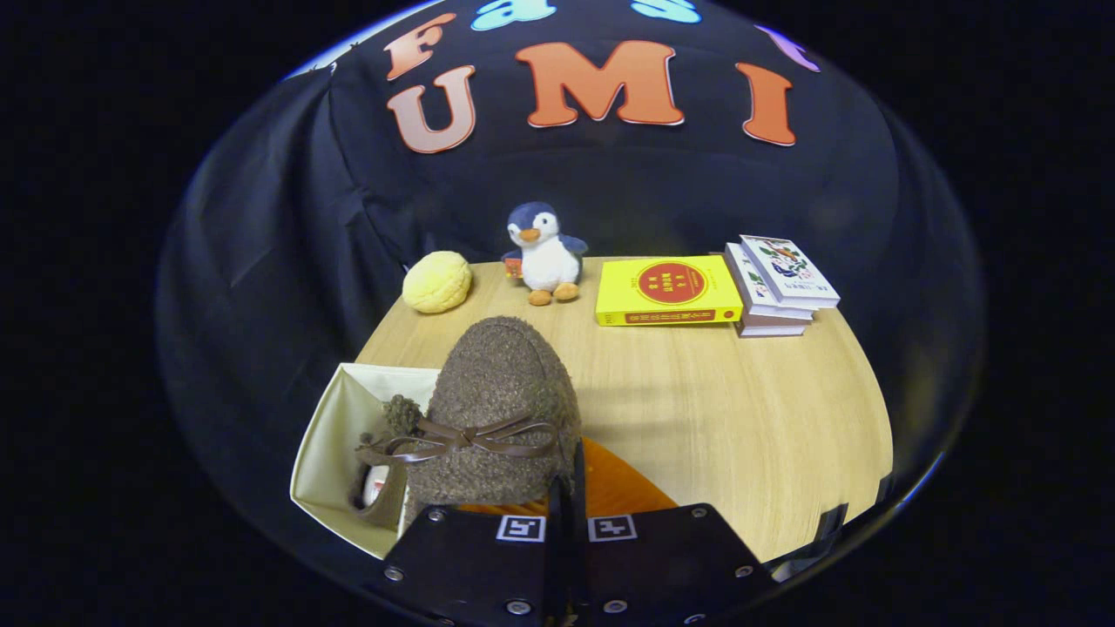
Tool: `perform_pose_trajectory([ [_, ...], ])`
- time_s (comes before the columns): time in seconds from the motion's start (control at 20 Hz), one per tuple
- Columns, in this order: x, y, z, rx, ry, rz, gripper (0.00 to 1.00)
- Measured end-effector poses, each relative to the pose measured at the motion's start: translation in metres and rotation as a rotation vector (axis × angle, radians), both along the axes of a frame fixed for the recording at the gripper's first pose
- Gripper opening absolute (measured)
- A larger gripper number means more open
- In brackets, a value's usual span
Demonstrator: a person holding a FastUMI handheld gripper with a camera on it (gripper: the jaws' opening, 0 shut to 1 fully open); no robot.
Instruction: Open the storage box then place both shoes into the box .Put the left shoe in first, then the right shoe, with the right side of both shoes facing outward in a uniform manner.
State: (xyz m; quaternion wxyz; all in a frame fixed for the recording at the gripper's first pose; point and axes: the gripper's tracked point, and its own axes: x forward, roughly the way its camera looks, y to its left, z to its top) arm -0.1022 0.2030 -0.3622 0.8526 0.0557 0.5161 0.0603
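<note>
Gripping a fuzzy brown shoe (pixel 501 409) at lower centre, the gripper (pixel 566 509) fingers pinch its rim above the open storage box (pixel 335 444), lower left.

A pale wooden worktop (pixel 740 418) carries a row of items along its far edge, in front of the black cloth wall. A yellow, crackle-topped bun (pixel 436 281) sits at one end, with a plush penguin (pixel 545 253) standing upright near it. Past the penguin a yellow book with a red disc on its cover (pixel 668 292) lies flat, just beside a small stack of books with illustrated white covers (pixel 780 285).
</note>
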Motion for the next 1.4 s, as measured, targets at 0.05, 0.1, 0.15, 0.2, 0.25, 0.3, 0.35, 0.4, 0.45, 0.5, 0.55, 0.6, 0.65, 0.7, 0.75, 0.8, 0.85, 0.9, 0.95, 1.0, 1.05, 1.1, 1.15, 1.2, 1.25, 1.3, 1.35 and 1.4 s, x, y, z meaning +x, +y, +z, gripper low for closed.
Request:
perform_pose_trajectory([
  [0.05, 0.0, 0.014, 0.001, 0.003, 0.004, 0.015, 0.04],
  [0.1, 0.002, 0.026, 0.005, 0.007, 0.005, 0.027, 0.03],
  [0.15, 0.002, 0.041, 0.008, 0.011, 0.007, 0.042, 0.04],
  [0.2, 0.002, 0.053, 0.01, 0.013, 0.012, 0.05, 0.03],
  [0.25, 0.001, 0.066, 0.011, 0.017, 0.018, 0.063, 0.03],
  [0.3, 0.001, 0.078, 0.012, 0.018, 0.024, 0.07, 0.03],
  [0.35, 0.0, 0.089, 0.011, 0.022, 0.029, 0.082, 0.04],
  [0.4, -0.001, 0.099, 0.012, 0.021, 0.036, 0.089, 0.03],
  [0.45, -0.002, 0.109, 0.011, 0.021, 0.043, 0.099, 0.04],
  [0.5, -0.003, 0.12, 0.01, 0.024, 0.051, 0.108, 0.04],
  [0.55, -0.007, 0.131, 0.006, 0.025, 0.059, 0.113, 0.03],
  [0.6, -0.01, 0.141, 0.004, 0.028, 0.07, 0.12, 0.03],
  [0.65, -0.012, 0.152, 0.0, 0.032, 0.08, 0.126, 0.03],
  [0.7, -0.015, 0.161, -0.004, 0.032, 0.09, 0.133, 0.03],
  [0.75, -0.017, 0.167, -0.01, 0.023, 0.099, 0.139, 0.04],
  [0.8, -0.018, 0.169, -0.016, 0.006, 0.1, 0.144, 0.04],
  [0.85, -0.018, 0.172, -0.023, -0.017, 0.103, 0.15, 0.04],
  [0.9, -0.021, 0.174, -0.03, -0.041, 0.115, 0.151, 0.04],
  [0.95, -0.024, 0.177, -0.037, -0.054, 0.127, 0.149, 0.04],
  [1.0, -0.026, 0.179, -0.044, -0.061, 0.142, 0.142, 0.04],
  [1.05, -0.026, 0.181, -0.052, -0.066, 0.154, 0.142, 0.04],
  [1.1, -0.028, 0.182, -0.058, -0.077, 0.168, 0.14, 0.05],
  [1.15, -0.029, 0.182, -0.064, -0.089, 0.177, 0.144, 0.05],
  [1.2, -0.029, 0.183, -0.069, -0.104, 0.185, 0.145, 0.04],
  [1.25, -0.03, 0.184, -0.073, -0.12, 0.188, 0.145, 0.05],
  [1.3, -0.03, 0.182, -0.078, -0.134, 0.191, 0.141, 0.06],
  [1.35, -0.031, 0.178, -0.083, -0.152, 0.197, 0.135, 0.08],
  [1.4, -0.033, 0.175, -0.085, -0.17, 0.205, 0.127, 0.09],
])
